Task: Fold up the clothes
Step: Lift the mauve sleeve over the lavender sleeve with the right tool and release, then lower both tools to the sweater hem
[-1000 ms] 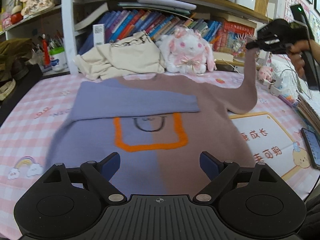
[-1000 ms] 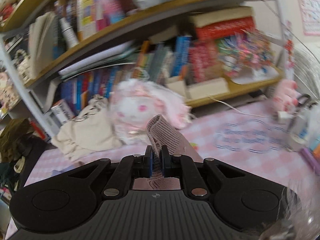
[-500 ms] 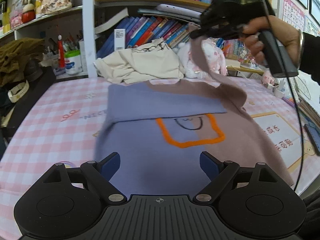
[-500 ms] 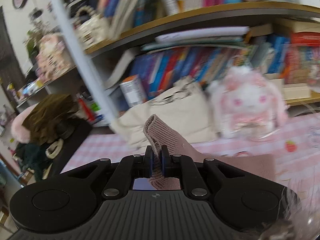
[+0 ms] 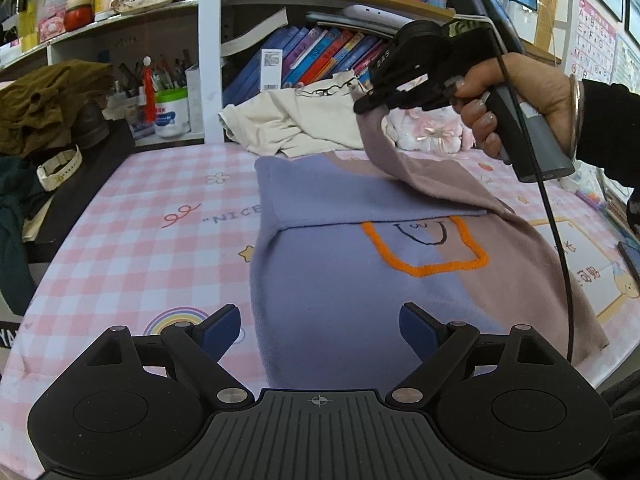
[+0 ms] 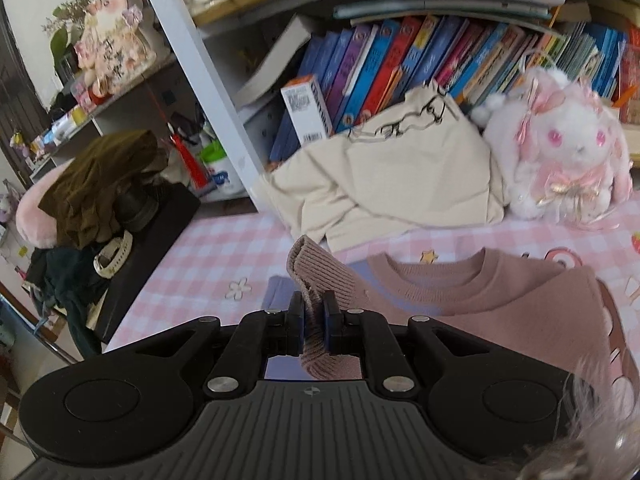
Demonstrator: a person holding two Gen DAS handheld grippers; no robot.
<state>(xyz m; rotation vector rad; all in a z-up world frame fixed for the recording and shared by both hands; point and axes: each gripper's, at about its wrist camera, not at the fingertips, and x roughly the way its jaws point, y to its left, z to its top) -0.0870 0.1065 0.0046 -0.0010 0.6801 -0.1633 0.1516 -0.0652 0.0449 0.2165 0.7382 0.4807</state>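
A sweater (image 5: 340, 280), half blue and half mauve with an orange outline on the chest, lies flat on the pink checked table (image 5: 140, 240). Its blue sleeve (image 5: 360, 196) is folded across the chest. My right gripper (image 5: 362, 106), held by a hand, grips the cuff of the mauve sleeve (image 5: 420, 168) above the sweater's collar. In the right wrist view the ribbed cuff (image 6: 320, 272) sits pinched in my right gripper (image 6: 313, 316), whose jaws are starting to open. My left gripper (image 5: 320, 328) hovers open over the sweater's hem with nothing in it.
A crumpled cream garment (image 5: 296, 124) and a pink plush rabbit (image 6: 560, 160) lie at the table's far edge below the bookshelf. A dark pile of clothes (image 5: 48, 100) sits on the left. A phone (image 5: 630, 256) lies at the right edge. The right gripper's cable (image 5: 560, 260) hangs over the sweater.
The right gripper has carried the mauve sleeve from far right leftward across the sweater to above the collar. The left gripper's view has slid left, its jaws unchanged.
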